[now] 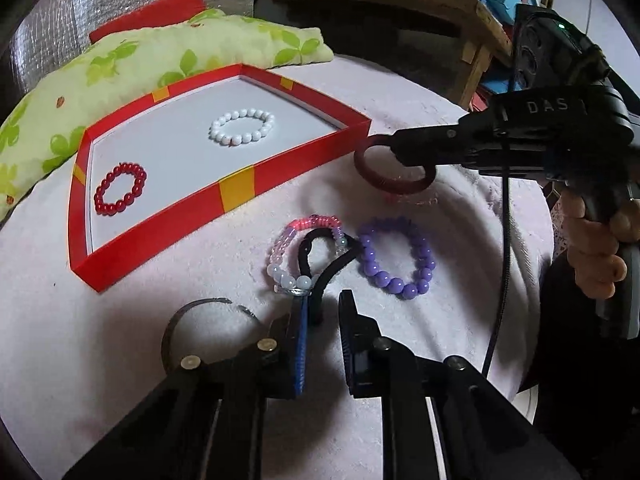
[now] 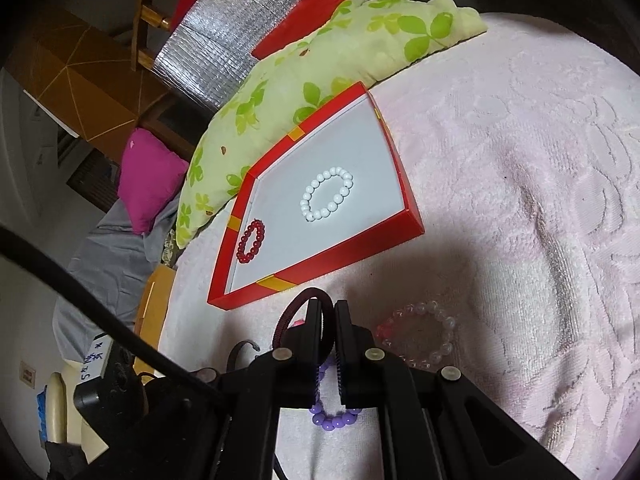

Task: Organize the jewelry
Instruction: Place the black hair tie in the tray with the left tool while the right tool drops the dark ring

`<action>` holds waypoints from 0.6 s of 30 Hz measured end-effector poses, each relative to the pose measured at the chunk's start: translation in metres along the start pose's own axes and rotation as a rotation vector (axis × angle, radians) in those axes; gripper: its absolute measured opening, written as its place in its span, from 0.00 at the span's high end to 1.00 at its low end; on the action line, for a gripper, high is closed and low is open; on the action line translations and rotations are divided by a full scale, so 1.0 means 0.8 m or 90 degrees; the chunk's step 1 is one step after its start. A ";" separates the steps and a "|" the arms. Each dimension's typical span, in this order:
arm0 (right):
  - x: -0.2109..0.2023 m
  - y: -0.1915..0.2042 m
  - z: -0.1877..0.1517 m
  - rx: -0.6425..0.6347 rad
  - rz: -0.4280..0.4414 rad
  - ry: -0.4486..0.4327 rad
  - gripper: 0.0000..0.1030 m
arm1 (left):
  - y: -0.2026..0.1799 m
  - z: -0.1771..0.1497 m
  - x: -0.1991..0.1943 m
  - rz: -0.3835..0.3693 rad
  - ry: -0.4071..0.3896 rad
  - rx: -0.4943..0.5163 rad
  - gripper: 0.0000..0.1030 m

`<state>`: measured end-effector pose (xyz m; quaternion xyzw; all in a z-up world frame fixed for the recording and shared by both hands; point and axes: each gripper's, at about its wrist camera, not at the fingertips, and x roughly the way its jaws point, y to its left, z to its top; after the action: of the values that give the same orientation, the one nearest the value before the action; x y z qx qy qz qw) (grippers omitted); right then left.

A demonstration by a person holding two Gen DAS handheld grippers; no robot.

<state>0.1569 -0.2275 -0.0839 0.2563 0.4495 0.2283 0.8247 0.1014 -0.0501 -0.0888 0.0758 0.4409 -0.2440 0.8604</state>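
Note:
A red box tray (image 1: 236, 191) (image 2: 352, 256) with a white floor holds a white bead bracelet (image 1: 242, 126) (image 2: 327, 193) and a red bead bracelet (image 1: 120, 194) (image 2: 251, 241). My right gripper (image 1: 394, 146) (image 2: 329, 308) is shut on a dark red bangle (image 1: 394, 182) (image 2: 292, 312), held above the pink towel just right of the tray. My left gripper (image 1: 323, 300) is open over a black hair tie (image 1: 320, 264). A pink-and-clear bead bracelet (image 1: 296, 252) (image 2: 420, 336) and a purple bead bracelet (image 1: 396, 256) (image 2: 334, 416) lie on the towel.
A green leaf-print pillow (image 1: 132, 60) (image 2: 320, 80) lies behind the tray. A pink towel (image 2: 520, 200) covers the surface. A wooden shelf with boxes (image 1: 460, 0) stands at the back right. A magenta cushion (image 2: 150, 184) lies left.

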 end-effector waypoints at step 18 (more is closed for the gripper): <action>-0.022 0.010 0.004 -0.018 -0.009 -0.043 0.93 | 0.059 0.011 -0.092 -0.093 -0.179 -0.160 0.95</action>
<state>0.1497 -0.2323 -0.0664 0.2492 0.4202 0.2197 0.8444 0.0946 0.0140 -0.0288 -0.0990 0.3474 -0.2572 0.8963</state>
